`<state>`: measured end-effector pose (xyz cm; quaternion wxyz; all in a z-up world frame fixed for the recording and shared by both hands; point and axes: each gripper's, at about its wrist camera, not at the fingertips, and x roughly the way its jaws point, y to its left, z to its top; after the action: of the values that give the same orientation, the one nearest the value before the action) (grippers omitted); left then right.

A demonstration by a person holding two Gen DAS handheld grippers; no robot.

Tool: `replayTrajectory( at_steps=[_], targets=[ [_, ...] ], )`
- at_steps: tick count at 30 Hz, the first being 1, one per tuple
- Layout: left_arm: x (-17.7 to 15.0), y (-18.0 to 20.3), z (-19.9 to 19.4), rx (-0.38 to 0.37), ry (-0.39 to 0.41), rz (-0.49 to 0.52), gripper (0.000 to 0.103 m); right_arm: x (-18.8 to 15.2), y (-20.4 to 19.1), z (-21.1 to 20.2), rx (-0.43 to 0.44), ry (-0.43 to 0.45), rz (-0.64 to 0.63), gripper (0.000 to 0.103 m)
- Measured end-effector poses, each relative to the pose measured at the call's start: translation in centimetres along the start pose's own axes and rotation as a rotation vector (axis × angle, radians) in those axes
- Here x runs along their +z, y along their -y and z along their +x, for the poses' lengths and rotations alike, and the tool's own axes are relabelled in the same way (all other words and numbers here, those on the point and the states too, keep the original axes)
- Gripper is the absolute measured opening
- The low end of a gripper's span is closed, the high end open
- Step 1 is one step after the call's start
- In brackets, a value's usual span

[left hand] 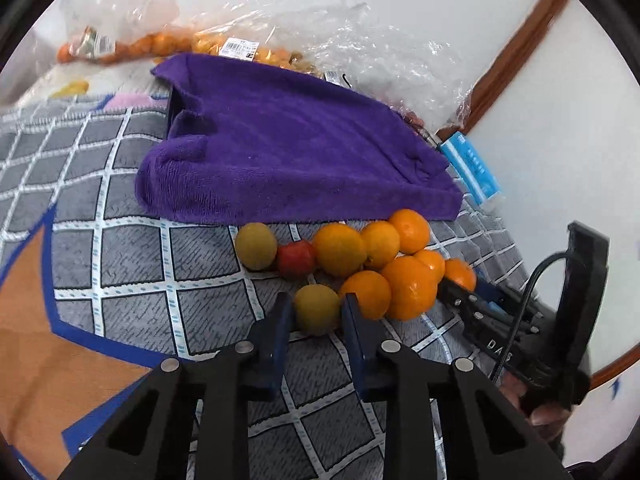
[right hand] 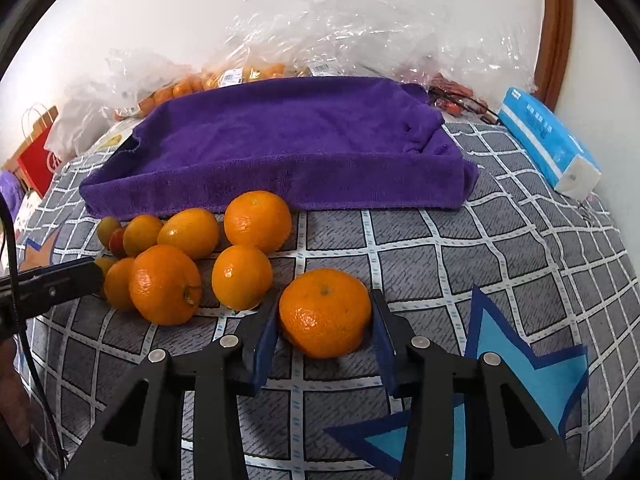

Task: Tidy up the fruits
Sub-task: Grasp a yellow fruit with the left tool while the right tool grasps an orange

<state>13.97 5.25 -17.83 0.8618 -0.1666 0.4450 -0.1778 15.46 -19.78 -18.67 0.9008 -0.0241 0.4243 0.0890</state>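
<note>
Left claw [left hand: 316,312]: clamped on a small yellow-green fruit [left hand: 317,309] at the near end of the pile, pads pressing both sides, ready to lift it out.
Fruit pile [right hand: 192,256]: oranges, a red one, yellow-green ones, bunched on the checked bedcover [right hand: 500,256] just before the purple towel [right hand: 288,140], likely the sorting spot.
Right claw [right hand: 325,320]: closed on a big mandarin [right hand: 325,312] standing apart from the pile.
Writing: "DAS" on the right claw's body; bag labels and blue pack [right hand: 548,136] unreadable.

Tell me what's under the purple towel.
The purple towel drapes over something flat and boxy, with a dark edge showing at one corner. What it is, and anything inside, is covered.
</note>
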Motion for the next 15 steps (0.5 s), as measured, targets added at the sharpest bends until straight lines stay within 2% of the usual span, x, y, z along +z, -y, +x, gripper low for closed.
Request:
replayTrajectory(
  at_steps=[3,6,7,11,12,15],
  targets=[
    [-0.1,-0.5,-0.3,-0.02,-0.007,-0.026,0.024,0.0,0.2,0.0,0.008,-0.001,0.006,0.043],
    [-0.2,-0.3,-1.9,0.021,0.026,-0.004,0.024,0.0,0.2,-0.1,0.01,0.0,0.007,0.042],
    [-0.2,-0.2,-2.4,0.049,0.039,0.009,0.024,0.0,0.3,-0.1,0.014,0.002,0.01,0.042],
    [-0.4,-0.6,-2.9,0.239,0.049,0.063,0.024,-0.1,0.3,-0.1,0.012,0.001,0.011,0.042],
    [-0.5,-0.8,-2.6,0.259,0.042,0.073,0.025,-0.1,0.3,-0.1,0.009,0.001,0.008,0.042],
    [-0.4,-1.2,-1.6,0.231,0.034,0.076,0.028,-0.1,0.2,0.0,0.008,-0.002,0.003,0.043]
  ],
)
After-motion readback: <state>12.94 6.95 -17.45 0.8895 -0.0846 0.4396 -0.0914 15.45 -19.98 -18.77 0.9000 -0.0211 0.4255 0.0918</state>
